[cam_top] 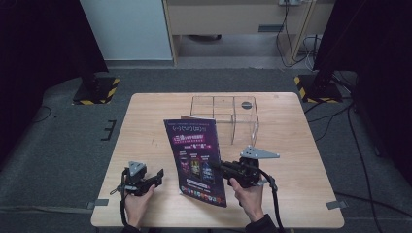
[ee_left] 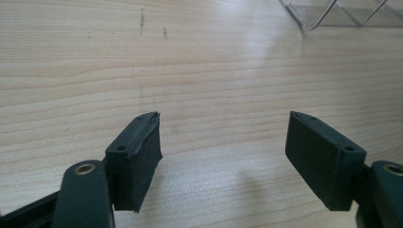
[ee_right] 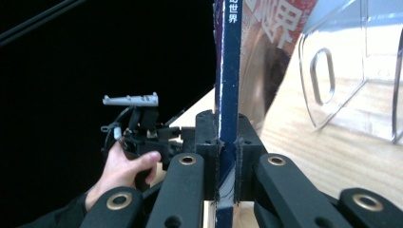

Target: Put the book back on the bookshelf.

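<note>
Purple mag (cam_top: 197, 160) is clamped by its right edge in the right claw (cam_top: 222, 166), held up on edge w/ its cover facing the high cam; its lower corner sits down near the front of the worktop (cam_top: 145, 121). In the right claw view the dark blue spine (ee_right: 228, 95) runs vertically btwn the two black pads, both pressed tight vs it, so that claw is closed on the mag. White characters show on the spine near the top. Right hand (cam_top: 248, 191) wraps the claw's handle from below; grey three-cornered plate (cam_top: 260, 153) sits on top.

Left claw (cam_top: 158, 175) is low over the wood, left of the mag and apart from it. In the left claw view its jaws stand wide w/ nothing btwn them, just bare light wood grain w/ a few faint scratch marks. Left hand (cam_top: 136, 201) grips the handle; it also shows in the right claw view, beyond the spine.

Clear acrylic organiser (cam_top: 226, 116) w/ dividers stands toward the far side of the worktop, behind the mag and a bit right. Its wall w/ an oval cutout (ee_right: 322, 76) is close by in the right claw view, just right of the mag; a corner of it shows top right in the left claw view.

Worktop stands on grey carpet (cam_top: 63, 145).
</note>
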A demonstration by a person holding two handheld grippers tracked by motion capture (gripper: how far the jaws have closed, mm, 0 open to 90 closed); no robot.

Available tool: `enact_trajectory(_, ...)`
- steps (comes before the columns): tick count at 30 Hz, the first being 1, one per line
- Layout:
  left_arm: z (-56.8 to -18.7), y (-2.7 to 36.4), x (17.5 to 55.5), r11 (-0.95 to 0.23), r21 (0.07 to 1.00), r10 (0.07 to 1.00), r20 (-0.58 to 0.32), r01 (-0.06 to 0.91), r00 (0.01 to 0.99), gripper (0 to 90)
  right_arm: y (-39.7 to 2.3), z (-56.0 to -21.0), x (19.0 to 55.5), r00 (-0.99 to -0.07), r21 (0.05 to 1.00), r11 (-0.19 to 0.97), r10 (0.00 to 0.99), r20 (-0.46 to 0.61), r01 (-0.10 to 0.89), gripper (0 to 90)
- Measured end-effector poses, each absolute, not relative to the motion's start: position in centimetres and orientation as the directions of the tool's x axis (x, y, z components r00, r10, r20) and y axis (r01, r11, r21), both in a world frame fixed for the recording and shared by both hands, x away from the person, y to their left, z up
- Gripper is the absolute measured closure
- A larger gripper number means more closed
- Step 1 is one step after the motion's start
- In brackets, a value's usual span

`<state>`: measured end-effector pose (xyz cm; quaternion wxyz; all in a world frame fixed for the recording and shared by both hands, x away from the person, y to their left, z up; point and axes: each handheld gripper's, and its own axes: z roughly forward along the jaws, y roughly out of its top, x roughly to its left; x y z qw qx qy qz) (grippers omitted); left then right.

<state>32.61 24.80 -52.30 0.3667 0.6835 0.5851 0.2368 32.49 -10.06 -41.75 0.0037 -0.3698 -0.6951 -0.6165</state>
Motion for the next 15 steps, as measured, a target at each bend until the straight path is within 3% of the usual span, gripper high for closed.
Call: enact_trajectory(15,-53.0,23.5,33.0,-0.126,0.756,0.973,-0.033,0.642,0.23,25.4,-11.3,-37.7,32.8,-0.733,0.9,-0.052,0.561,0.385,0.433,84.4)
